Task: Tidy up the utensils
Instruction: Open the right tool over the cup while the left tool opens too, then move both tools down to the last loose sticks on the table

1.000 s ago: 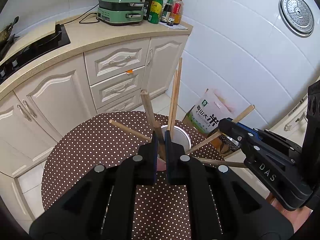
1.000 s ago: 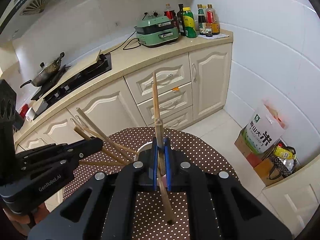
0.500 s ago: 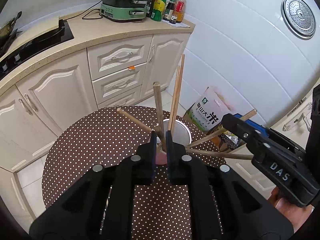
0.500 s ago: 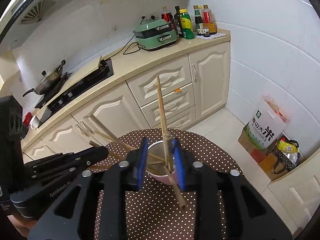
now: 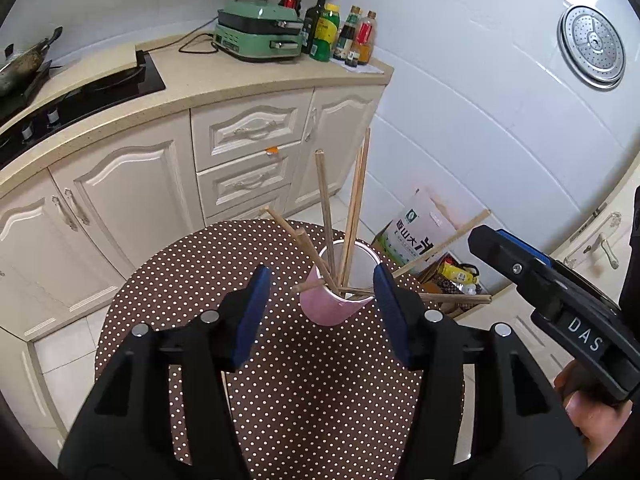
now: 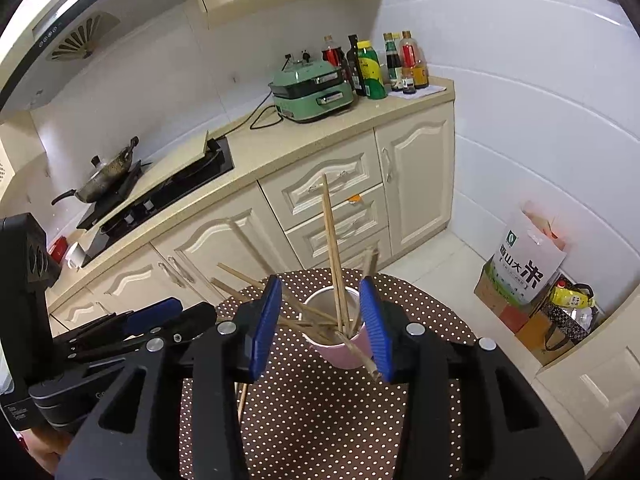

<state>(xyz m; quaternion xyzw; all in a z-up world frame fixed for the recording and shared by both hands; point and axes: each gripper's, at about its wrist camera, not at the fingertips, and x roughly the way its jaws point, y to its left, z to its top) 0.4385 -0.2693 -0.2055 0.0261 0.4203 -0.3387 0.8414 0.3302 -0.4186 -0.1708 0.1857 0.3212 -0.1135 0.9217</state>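
Chopsticks (image 5: pixel 352 216) all stand in cup (image 5: pixel 326 308) on desk (image 5: pixel 192 280); left gripper (image 5: pixel 320 308) and right gripper (image 6: pixel 320 326) fingers just opened, empty. Task looks near done.

This is a home kitchen: cream cabinets (image 6: pixel 328 196) run under a beige countertop (image 6: pixel 280 144) carrying a black gas hob (image 6: pixel 168 188) with a wok (image 6: pixel 104 174), a green electric cooker (image 6: pixel 314 90), sauce bottles (image 6: pixel 380 66), below a range hood (image 6: pixel 60 36).
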